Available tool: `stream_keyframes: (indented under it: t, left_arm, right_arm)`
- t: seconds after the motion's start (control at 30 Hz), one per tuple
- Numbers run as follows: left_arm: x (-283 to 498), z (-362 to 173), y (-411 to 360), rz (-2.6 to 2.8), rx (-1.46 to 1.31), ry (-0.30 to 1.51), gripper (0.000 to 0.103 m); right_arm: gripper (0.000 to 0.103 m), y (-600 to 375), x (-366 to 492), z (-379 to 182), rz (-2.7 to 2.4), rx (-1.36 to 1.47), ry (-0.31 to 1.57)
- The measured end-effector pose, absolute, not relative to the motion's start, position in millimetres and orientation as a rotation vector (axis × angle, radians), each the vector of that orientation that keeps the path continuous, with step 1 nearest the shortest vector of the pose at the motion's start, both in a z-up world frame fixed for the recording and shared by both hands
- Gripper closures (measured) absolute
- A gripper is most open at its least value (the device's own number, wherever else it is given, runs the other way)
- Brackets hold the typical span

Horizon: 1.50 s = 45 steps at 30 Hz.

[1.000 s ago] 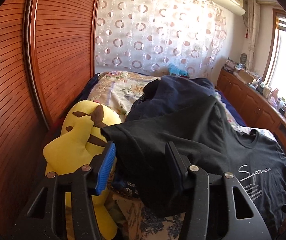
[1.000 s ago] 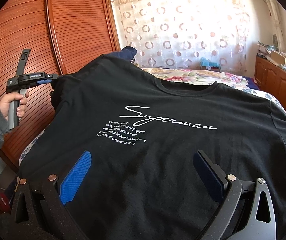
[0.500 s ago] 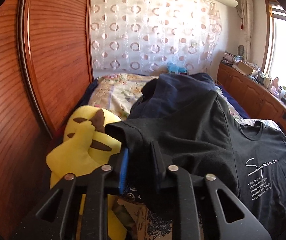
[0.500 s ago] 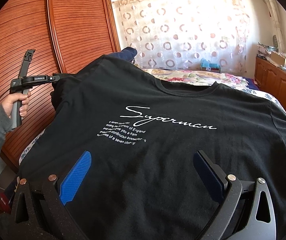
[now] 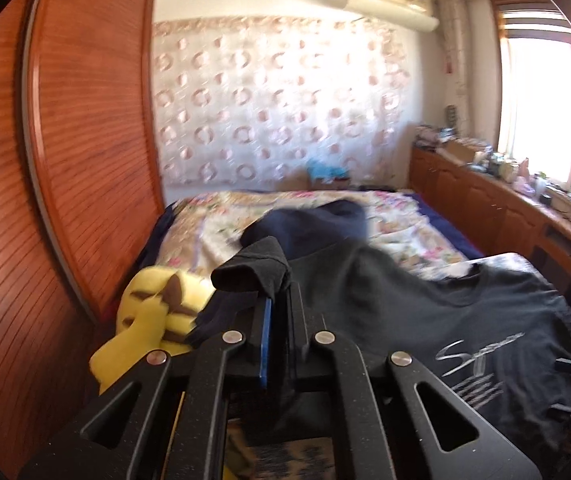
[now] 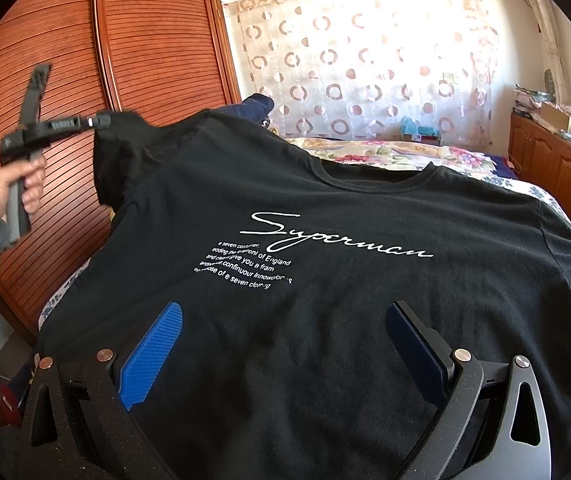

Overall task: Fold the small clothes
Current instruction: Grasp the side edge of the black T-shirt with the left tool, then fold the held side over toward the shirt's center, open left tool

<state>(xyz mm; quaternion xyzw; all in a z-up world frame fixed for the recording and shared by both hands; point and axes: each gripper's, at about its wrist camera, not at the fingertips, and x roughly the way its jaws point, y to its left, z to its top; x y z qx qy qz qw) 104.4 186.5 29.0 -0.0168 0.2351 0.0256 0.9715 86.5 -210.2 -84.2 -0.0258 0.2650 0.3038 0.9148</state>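
A black T-shirt [image 6: 365, 208] with white "Superman" print lies spread face up on the bed. My left gripper [image 5: 281, 300] is closing its jaws on the shirt's left sleeve [image 5: 251, 270], which is pinched between the pads and lifted off the bed. In the right wrist view, that left gripper [image 6: 101, 121] is held by a hand [image 6: 17, 184] at the upper left, and the sleeve hangs from it. My right gripper [image 6: 283, 316] stands open just above the shirt's lower front, with nothing between its fingers.
A yellow plush toy [image 5: 153, 312] lies at the bed's left edge by the slatted wooden wardrobe doors [image 6: 145, 40]. A navy garment [image 5: 317, 224] is heaped behind the shirt on the floral bedspread [image 5: 225, 232]. Wooden cabinets [image 5: 505, 216] with clutter run along the right wall.
The left gripper's jaws went from wide open around the sleeve to pinched on it, then rose, lifting the sleeve. The right gripper has stayed still and open.
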Motion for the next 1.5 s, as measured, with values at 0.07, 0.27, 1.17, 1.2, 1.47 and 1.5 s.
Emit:
stream_keyframes:
  t: [0.07,0.27,1.17,1.2,1.47,1.5]
  left_arm:
    - [104.7,44.8,168.3,0.007,-0.012,0.461,0.096]
    - [124.5,54.9,98.2,-0.135,0.079,0.506,0.096]
    - [79.3,-36.4,78.3,-0.136,0.024,0.635,0.023]
    - [80.4,-39.3,77.2,-0.14,0.021,0.643,0.023]
    - [90.7,-68.2,41.1,-0.168,0.002,0.704,0.023]
    - [92.2,-70.0,37.6,-0.165,0.002,0.711,0.023]
  right_arm:
    - [0.002,-210.2,86.8,-84.1,0.626,-0.051,0.546]
    - [0.002,-212.6,88.6,-84.7,0.627,-0.04,0.549]
    - [0.002,-224.0,97.2,-83.2,0.629,0.003,0.576]
    - [0.002,-227.1,97.7,-81.7,0.621,0.001,0.573]
    - [0.002,-264.6,100.9,-64.7,0.528,0.006,0.527]
    - [0.002,-270.4,101.0,-63.3,0.515,0.006,0.524]
